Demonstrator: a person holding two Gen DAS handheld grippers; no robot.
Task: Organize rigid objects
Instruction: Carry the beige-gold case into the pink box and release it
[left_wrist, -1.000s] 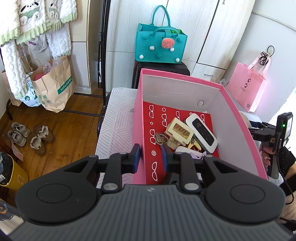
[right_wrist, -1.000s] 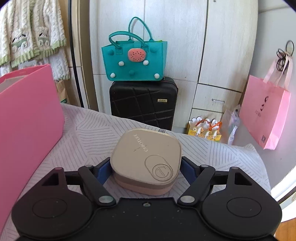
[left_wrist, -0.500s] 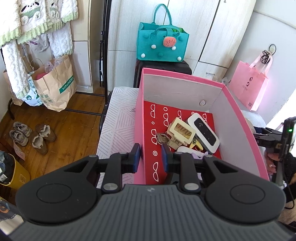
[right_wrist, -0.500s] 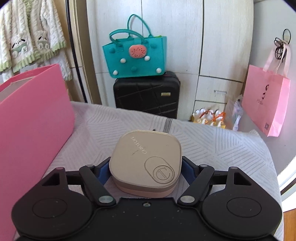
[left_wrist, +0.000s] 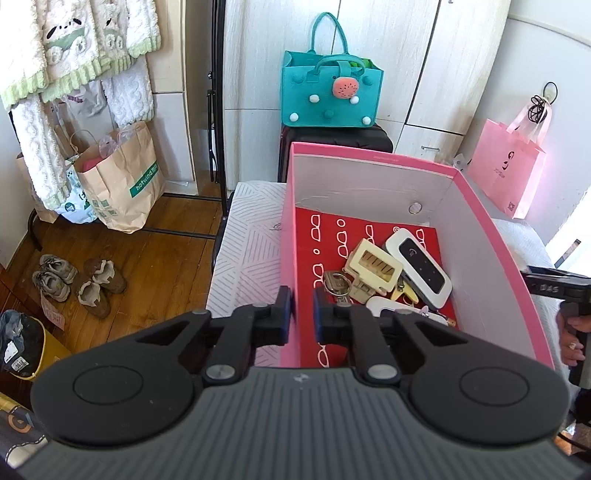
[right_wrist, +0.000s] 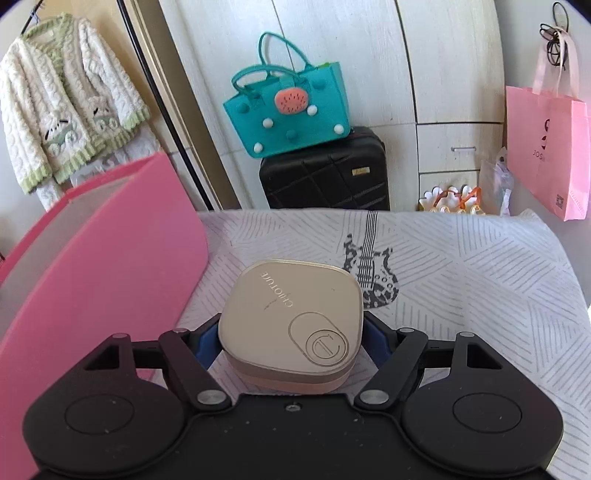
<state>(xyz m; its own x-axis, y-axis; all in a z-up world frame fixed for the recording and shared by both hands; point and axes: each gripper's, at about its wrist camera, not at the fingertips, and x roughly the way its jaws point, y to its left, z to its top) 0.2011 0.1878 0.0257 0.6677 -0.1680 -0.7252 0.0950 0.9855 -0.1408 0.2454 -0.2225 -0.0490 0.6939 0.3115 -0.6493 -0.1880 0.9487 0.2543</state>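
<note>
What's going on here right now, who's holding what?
A person is sorting small hard items into a pink box on a patterned cloth. The right gripper is shut on a gold square case, beside the box's outer wall. The left gripper has just been closing on the box's near-left wall, as if steadying it. Inside already lie a white pocket router, a cream clip and keys.

Teal felt bag atop black suitcase; shoes on floor.
</note>
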